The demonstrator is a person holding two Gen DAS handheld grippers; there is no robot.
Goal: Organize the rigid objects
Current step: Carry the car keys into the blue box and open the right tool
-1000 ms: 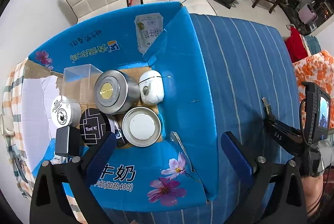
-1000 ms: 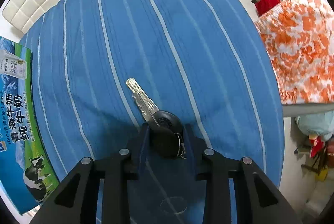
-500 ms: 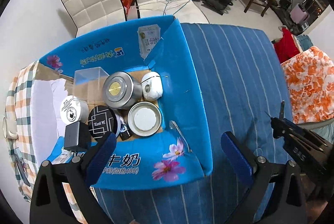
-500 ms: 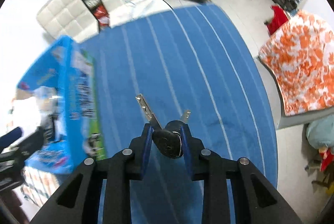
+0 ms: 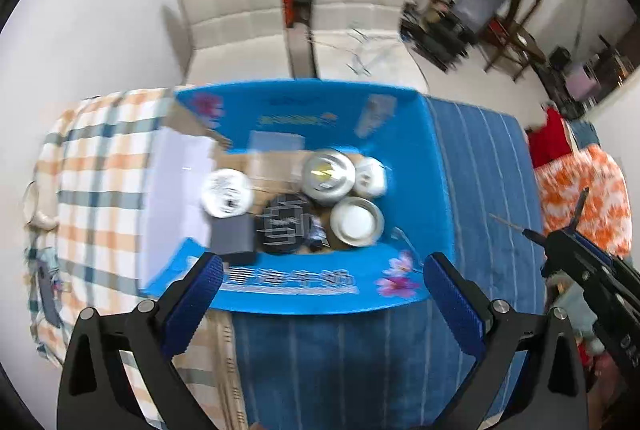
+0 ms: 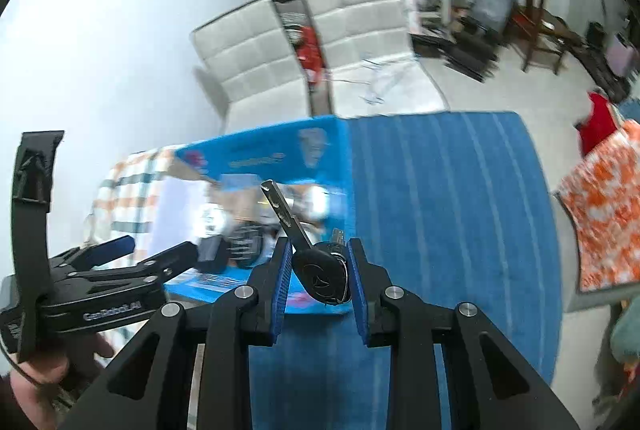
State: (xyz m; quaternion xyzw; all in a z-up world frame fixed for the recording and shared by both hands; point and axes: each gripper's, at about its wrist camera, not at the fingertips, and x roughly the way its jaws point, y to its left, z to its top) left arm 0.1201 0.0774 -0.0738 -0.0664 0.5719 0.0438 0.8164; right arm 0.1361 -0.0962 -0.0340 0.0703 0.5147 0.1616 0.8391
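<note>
Keys [image 6: 320, 276] are now off the blue striped cloth [image 6: 448, 197] and in the air: a second ago the black-headed bunch lay on the fabric between the right gripper's [image 6: 318, 280] fingers, and now it hangs clamped at its head between the two blue pads, blade pointing up and forward toward the open blue carton [image 5: 436, 189]. That gripper has risen and swung left, so the carton, earlier only at the frame's edge, sits straight ahead of the blade. The pick seems done; what remains, I judge, is carrying the keys over the carton wall and letting go among the things already inside: the steel tin [image 5: 328, 175], the round lidded tin [image 5: 357, 221], the black patterned disc [image 5: 285, 224], the white jar [image 5: 226, 192] and the dark block [image 5: 233, 238]. The left gripper [image 5: 320, 304] has pulled back and higher above the carton's near side, its fingers spread wide and holding nothing, leaving the opening clear. Both views are blurred with motion, so the exact seat of the key head in the pads is hard to read.
</note>
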